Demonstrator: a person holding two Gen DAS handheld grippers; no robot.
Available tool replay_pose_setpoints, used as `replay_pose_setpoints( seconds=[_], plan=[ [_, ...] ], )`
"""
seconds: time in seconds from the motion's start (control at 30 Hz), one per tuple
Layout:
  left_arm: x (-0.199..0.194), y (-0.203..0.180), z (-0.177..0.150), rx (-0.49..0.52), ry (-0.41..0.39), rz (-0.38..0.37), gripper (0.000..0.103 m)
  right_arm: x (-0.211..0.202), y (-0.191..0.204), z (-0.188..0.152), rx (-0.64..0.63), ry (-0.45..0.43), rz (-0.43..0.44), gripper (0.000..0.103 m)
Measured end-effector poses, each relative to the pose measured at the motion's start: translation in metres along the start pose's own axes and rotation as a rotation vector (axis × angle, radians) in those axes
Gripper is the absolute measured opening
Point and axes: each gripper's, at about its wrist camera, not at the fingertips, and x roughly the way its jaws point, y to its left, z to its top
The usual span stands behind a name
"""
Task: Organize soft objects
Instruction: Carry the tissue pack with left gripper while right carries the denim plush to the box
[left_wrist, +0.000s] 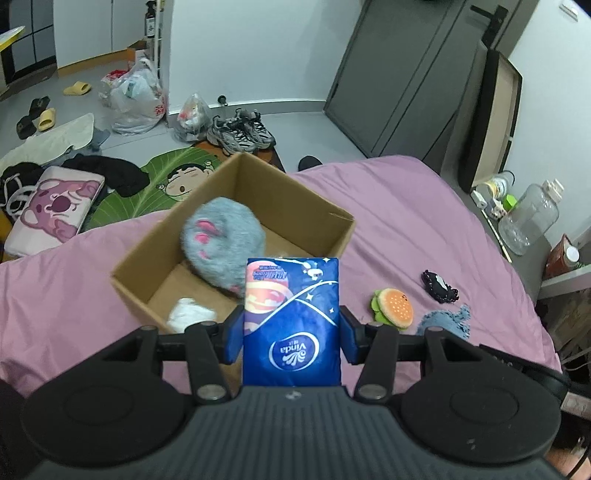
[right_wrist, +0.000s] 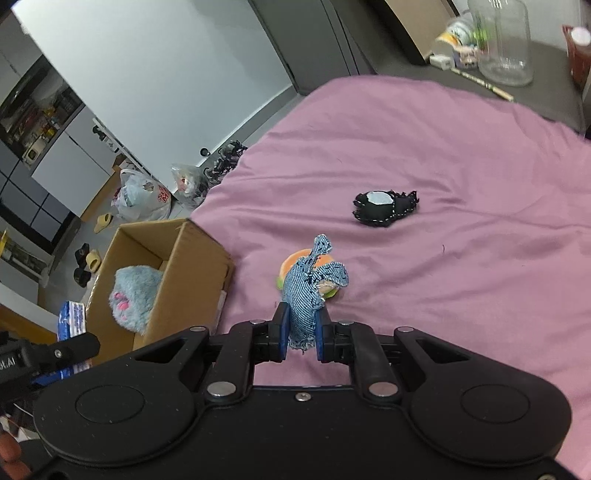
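The left gripper (left_wrist: 291, 334) pinches a blue tissue pack (left_wrist: 291, 317) just before the cardboard box (left_wrist: 317, 210); the right gripper (right_wrist: 301, 332) clamps a denim toy (right_wrist: 304, 295) right of the box. Inside the box lies a grey plush (left_wrist: 221, 245).

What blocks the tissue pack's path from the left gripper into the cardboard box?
Nothing visible blocks it. The left gripper holds the tissue pack at the cardboard box, whose top is open; a grey plush fills part of the inside.
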Motion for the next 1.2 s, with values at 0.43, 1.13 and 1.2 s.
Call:
replay_pose_setpoints(
  seconds=[0.43, 1.13, 1.2],
  plan=[
    [-0.034, 0.056, 0.019, -0.025, -0.033, -0.022, 0.050, -0.031, 0.043, -0.018, -0.045, -0.082, -0.054, 0.014],
    [-0.025, 0.146, 0.055, -0.036, -0.059, -0.012, 0.050, -0.037, 0.112, -0.016, -0.148, -0.202, 0.005, 0.014],
    [-0.019, 0.150, 0.056, -0.042, -0.051, -0.016, 0.050, -0.034, 0.119, -0.016, -0.167, -0.202, 0.012, 0.014]
  ],
)
